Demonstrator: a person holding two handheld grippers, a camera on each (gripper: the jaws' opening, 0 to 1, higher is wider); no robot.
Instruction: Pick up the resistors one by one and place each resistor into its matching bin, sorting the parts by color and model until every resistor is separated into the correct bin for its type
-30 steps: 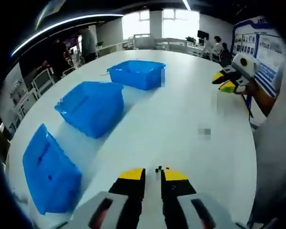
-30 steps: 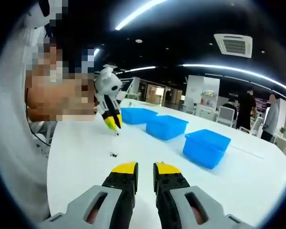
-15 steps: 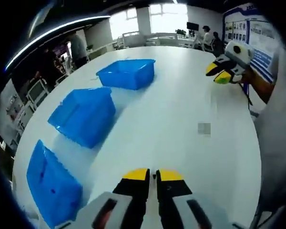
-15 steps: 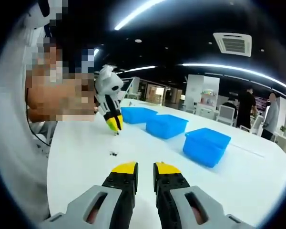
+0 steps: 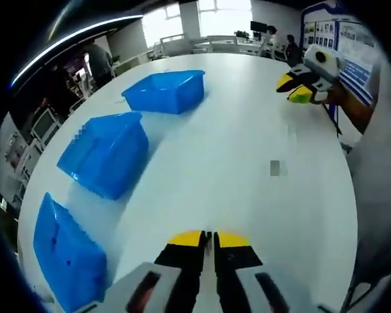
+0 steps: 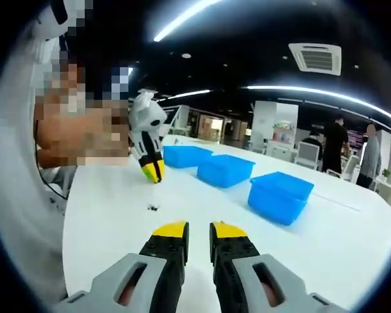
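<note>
The left claw (image 5: 208, 237), seen in the left gripper view, hangs above a white bench (image 5: 247, 176) with its yellow-tipped jaws drawn almost together; whether anything sits between them cannot be told. In the right gripper view the same claw (image 6: 154, 173) points tips-down close over the bench surface. The right claw (image 6: 199, 229) hovers with its jaws a narrow gap apart and nothing between them; the left gripper view catches it (image 5: 295, 88) held over the bench's far edge, its yellow tips showing slightly parted.

A small dark cluster of resistors (image 6: 154, 208) lies on the bench just ahead of the right claw and near the left claw's tips; their colours and markings are too small to read.

Three blue bins stand in a row along the bench's far side. In the left gripper view the nearest bin (image 5: 68, 254) and the middle bin (image 5: 104, 153) look tilted by the lens, their insides hidden, while the far bin (image 5: 164, 91) shows an open top with no contents that can be made out. Office chairs (image 6: 309, 155) and standing people (image 6: 335, 140) fill the room behind.
</note>
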